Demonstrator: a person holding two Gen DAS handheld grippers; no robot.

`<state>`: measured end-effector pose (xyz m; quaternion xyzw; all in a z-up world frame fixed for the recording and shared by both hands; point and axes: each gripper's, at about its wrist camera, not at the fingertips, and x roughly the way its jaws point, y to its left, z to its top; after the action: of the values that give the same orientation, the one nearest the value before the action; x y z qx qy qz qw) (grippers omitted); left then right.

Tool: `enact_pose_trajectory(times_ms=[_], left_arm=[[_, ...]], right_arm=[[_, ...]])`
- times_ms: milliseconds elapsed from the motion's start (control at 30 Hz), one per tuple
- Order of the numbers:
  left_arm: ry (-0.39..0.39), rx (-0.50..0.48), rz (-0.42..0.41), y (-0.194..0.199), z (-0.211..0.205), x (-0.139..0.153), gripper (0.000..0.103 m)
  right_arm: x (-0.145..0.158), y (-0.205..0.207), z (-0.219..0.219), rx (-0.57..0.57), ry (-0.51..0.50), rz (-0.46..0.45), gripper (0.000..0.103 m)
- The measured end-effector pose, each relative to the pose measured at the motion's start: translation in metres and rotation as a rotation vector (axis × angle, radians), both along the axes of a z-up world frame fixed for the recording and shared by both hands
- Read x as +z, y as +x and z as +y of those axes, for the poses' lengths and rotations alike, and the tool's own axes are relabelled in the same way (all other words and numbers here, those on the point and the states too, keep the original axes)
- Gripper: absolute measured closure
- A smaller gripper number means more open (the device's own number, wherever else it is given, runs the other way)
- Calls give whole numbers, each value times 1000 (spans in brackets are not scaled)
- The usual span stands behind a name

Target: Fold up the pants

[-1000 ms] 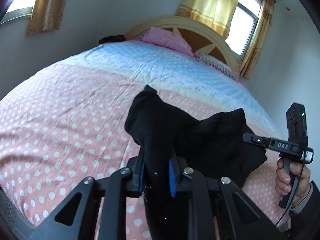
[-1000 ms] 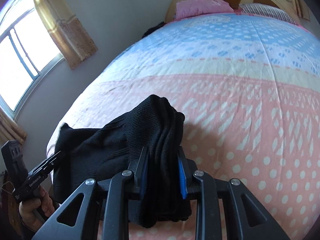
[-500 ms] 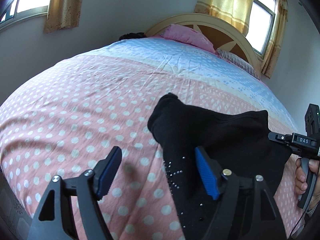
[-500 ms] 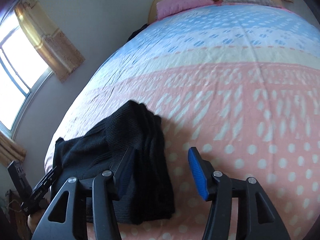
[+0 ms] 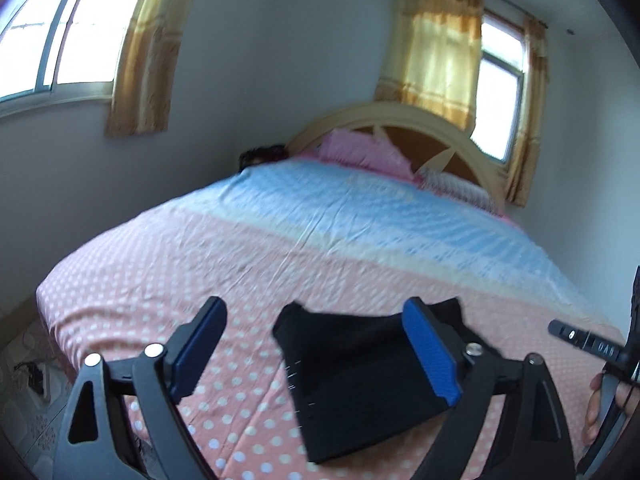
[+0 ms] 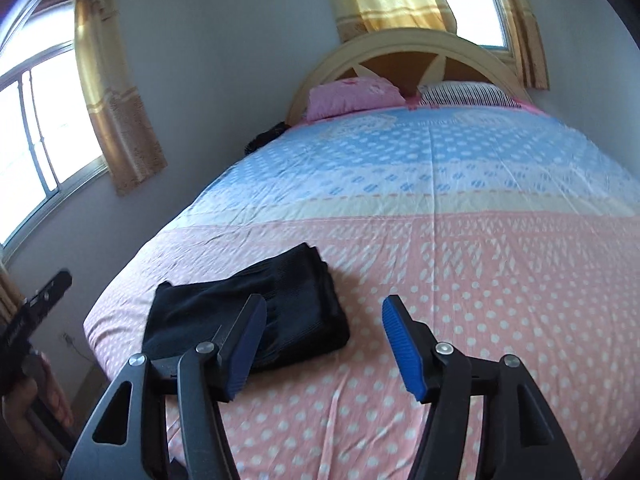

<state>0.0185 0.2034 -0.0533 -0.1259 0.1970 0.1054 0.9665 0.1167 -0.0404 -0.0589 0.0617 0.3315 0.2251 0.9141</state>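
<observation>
Item: black knit pants (image 6: 256, 312), folded into a compact, roughly rectangular stack. Location: lower left of the right wrist view, lower centre of the left wrist view (image 5: 360, 368), lying flat on the pink, white-dotted end of the bedspread (image 6: 480, 280), near the foot corner of the bed.

Left gripper (image 5: 316, 356): blue-padded jaws spread wide, holding nothing. A second ago it was clamped on a raised bunch of the fabric; half a second ago it had let go; it now sits back and above the stack, its right pad in front of the stack's edge.

Right gripper (image 6: 324, 352): likewise spread wide and empty, formerly clamped on the opposite bunch, now drawn back with the stack just left of its left pad.

Change: both holds released, cloth settled from a lifted hump into a flat layered bundle.

Assessment: the last fold appears laid down and the task looks essentially complete; only smoothing might remain.

Background: pink pillow (image 6: 352, 96), striped pillow (image 6: 464, 94), arched wooden headboard (image 6: 400, 46).
</observation>
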Motion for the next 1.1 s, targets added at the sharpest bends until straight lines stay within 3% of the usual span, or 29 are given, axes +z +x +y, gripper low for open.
enact_pose_trajectory(times_ms=[200,400,1100], left_arm=[[30,-66,-61,-16,-23,26,3],[42,-86,-74,-18,-32,30,3],[84,-100,-75,-25,-48,32,0]], right_arm=[[27,-35,-4,12,-23,-73,40],[42,-51,-12,-6,-33,-118,40],[40,-65,-16,-13,-18,-119,40]])
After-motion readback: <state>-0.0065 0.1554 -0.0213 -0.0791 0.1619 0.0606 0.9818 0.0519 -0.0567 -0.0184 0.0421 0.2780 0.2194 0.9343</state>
